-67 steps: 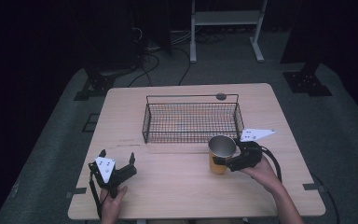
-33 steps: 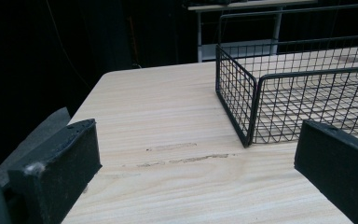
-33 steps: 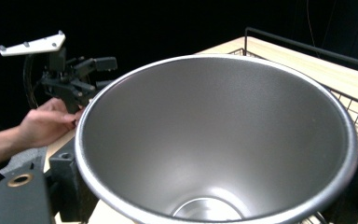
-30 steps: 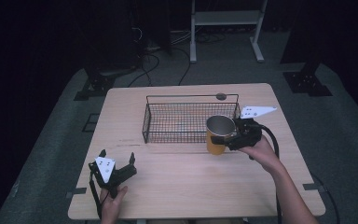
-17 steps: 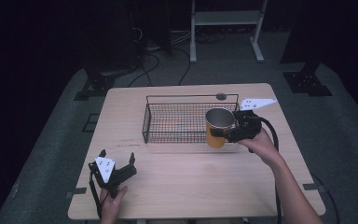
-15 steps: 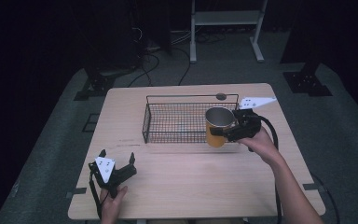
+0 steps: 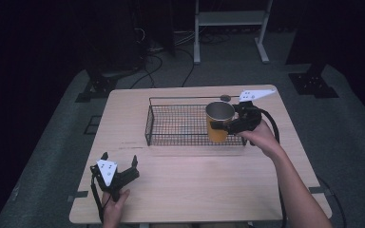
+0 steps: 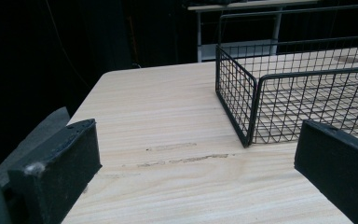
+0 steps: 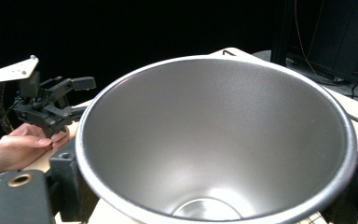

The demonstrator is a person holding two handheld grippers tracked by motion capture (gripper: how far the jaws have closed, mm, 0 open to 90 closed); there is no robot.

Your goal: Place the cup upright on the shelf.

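Right gripper (image 7: 228, 127) clamps a yellow metal cup (image 7: 218, 122), upright, held over the right end of the black wire basket (image 7: 180, 124); basket floor lies straight below the cup. Left gripper (image 7: 119, 172) rests spread and empty near the table's (image 7: 195, 185) front-left corner, well apart.

Dark room, grey floor (image 7: 52, 142), white shelf frame (image 7: 230, 19), cables (image 7: 171, 45).

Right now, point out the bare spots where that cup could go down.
The basket floor is bare left of the cup. Bare table lies between the basket and the left edge, and a wide patch runs in front of the basket, between the two forearms. It is crowded at the basket's right end, where the right gripper holds the cup.
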